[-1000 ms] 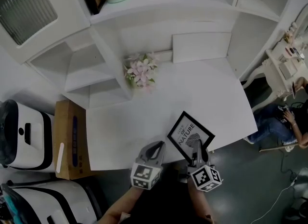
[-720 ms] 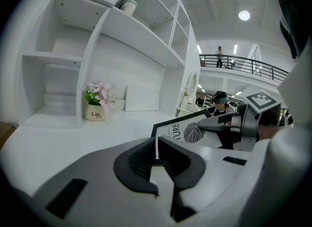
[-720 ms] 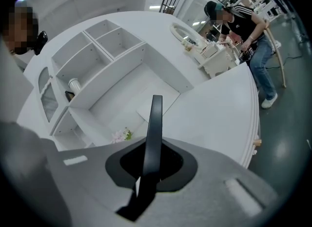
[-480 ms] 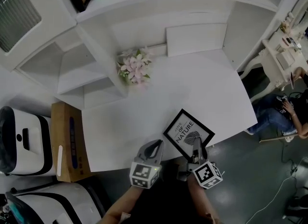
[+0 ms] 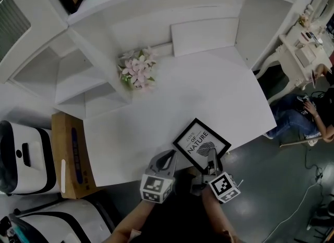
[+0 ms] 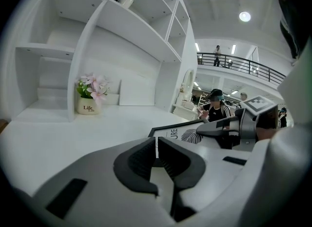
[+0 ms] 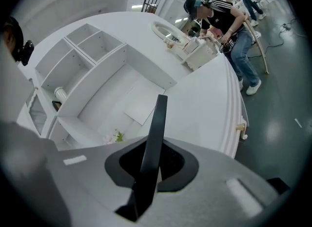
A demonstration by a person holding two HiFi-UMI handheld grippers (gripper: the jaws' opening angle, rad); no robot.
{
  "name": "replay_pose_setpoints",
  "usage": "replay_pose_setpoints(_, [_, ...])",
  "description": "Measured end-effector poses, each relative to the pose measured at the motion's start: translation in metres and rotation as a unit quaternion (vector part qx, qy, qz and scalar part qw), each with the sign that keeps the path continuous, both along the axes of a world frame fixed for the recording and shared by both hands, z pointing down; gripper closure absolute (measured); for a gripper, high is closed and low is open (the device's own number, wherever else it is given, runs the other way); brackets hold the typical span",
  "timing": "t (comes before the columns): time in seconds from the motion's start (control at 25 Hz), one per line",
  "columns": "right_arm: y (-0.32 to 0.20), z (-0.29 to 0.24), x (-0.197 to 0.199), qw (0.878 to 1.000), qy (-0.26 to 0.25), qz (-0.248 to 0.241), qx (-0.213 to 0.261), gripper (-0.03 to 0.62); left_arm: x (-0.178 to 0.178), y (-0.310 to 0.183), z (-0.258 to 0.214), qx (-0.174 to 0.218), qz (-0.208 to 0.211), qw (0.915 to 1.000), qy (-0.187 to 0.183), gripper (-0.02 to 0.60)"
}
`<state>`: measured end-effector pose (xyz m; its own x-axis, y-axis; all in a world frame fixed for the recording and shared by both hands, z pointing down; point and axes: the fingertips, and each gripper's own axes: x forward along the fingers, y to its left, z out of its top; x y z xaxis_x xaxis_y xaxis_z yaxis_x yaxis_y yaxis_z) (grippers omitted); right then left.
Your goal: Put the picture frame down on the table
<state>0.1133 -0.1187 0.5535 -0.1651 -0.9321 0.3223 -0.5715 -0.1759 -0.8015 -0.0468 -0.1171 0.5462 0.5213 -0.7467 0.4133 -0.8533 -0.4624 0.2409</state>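
Picture frame (image 5: 201,143): near corner hidden under your right tongs (image 5: 213,158), which clamp its edge at the desk (image 5: 219,85) front. Your left tongs (image 5: 168,159) sit alongside, closed, empty.

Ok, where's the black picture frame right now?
In the head view the black picture frame is low and centre-right, over the near edge of the white table, clamped in the right gripper, just right of the left gripper.

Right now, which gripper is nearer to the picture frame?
Right. The right gripper clamps the near edge of the picture frame; the left gripper sits just left of it, not gripping.
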Motion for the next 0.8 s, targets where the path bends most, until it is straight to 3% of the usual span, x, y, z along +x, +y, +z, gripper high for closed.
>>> replay_pose_setpoints(0.48, [0.009,0.02,0.007,0.999,-0.008,0.015,-0.037,0.545,0.009,0.003,0.005,-0.001,0.016,0.9999,-0.004,0.558])
replay_pose_setpoints(0.8, [0.012,0.03,0.008,0.998,0.023,0.005,-0.06,0.523,0.008,0.003,0.006,-0.004,0.017,0.9998,-0.003,0.558])
